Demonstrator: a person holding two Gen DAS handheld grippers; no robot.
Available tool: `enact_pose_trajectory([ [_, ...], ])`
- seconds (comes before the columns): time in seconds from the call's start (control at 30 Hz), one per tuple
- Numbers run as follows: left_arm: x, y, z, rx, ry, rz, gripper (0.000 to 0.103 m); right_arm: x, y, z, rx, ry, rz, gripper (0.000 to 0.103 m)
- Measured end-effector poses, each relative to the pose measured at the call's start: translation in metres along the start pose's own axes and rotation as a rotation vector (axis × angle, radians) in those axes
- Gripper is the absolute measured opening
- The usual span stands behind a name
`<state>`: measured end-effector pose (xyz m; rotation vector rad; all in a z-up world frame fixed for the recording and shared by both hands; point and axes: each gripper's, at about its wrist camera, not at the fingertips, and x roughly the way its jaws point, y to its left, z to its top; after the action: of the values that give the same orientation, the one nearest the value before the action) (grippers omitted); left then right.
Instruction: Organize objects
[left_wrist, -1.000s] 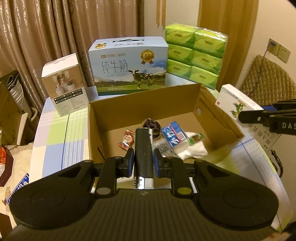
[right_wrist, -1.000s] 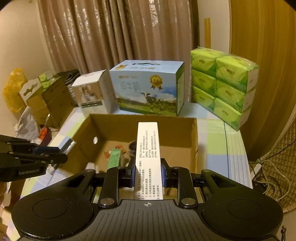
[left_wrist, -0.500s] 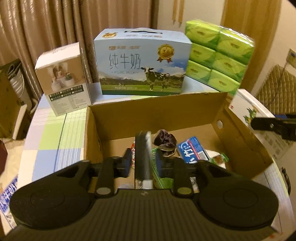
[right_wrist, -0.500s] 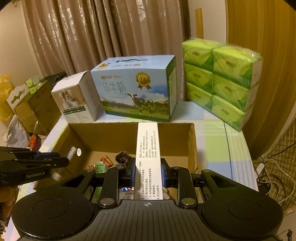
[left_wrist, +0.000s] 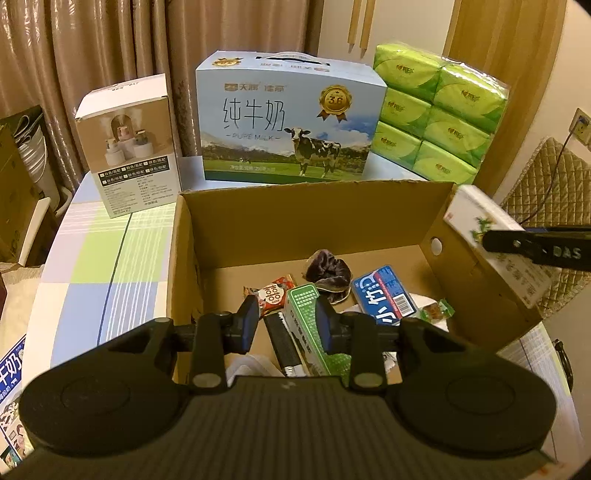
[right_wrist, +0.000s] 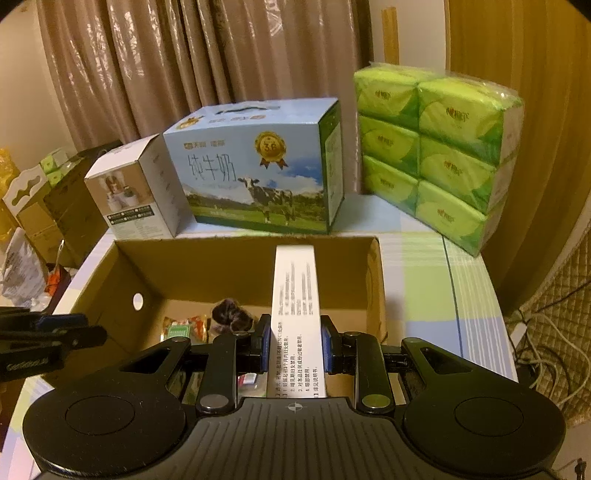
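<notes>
Here the left gripper (left_wrist: 285, 319) hung over the near end of the cardboard box (left_wrist: 317, 218), its jaws opening, with the dark tube (left_wrist: 283, 341) lying loose between them and touching neither pad. The tube sat down in the box beside a green carton (left_wrist: 308, 321), its long axis running away from the camera, much as the fingers pointed. That hand, by my reading, had finished its drop.

The coming move looked to belong to the right gripper (right_wrist: 294, 345), which was clenched on a long white box (right_wrist: 295, 317) printed with small text. The white box stuck out forward along the fingers, its far end over the cardboard box's open top, near the right wall. The drop zone therefore lay straight below and ahead, and the white box's long axis crossed the box toward its back wall.

The left view showed what the right hid: the floor of the box, with a snack packet (left_wrist: 273, 293), a dark scrunchie (left_wrist: 328, 271) and a blue pack (left_wrist: 384, 293), plus the white box's picture face at the right rim. The right view showed the clamp itself, and the left gripper only as a dark shape at the left edge.
</notes>
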<state>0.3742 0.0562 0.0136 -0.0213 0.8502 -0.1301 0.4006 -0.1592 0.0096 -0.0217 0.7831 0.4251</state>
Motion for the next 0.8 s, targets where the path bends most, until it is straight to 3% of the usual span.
enact_pose_trajectory([
  [0.07,-0.002,-0.001,-0.001,0.002,-0.003,0.000,0.035,0.003,-0.005,0.000,0.030,0.002,0.031,0.025],
  [0.2,-0.013,-0.002,-0.003,-0.001,-0.032,-0.008,0.056,-0.010,-0.010,-0.005,0.059,-0.031,0.038,0.049],
  [0.33,-0.028,-0.003,-0.011,-0.003,-0.056,0.002,0.071,-0.030,-0.011,-0.014,0.048,-0.041,0.040,0.054],
  [0.4,-0.038,-0.005,-0.017,-0.004,-0.066,0.008,0.080,-0.041,-0.012,-0.020,0.052,-0.041,0.039,0.062],
  [0.53,-0.059,-0.008,-0.033,-0.007,-0.083,0.020,0.090,-0.066,-0.007,-0.036,0.051,-0.024,0.043,0.075],
  [0.6,-0.071,-0.009,-0.043,-0.019,-0.085,0.011,0.095,-0.079,-0.003,-0.047,0.047,-0.021,0.043,0.087],
  [0.8,-0.115,-0.016,-0.077,-0.061,-0.085,0.003,0.102,-0.118,0.015,-0.085,0.040,0.018,0.044,0.099],
])
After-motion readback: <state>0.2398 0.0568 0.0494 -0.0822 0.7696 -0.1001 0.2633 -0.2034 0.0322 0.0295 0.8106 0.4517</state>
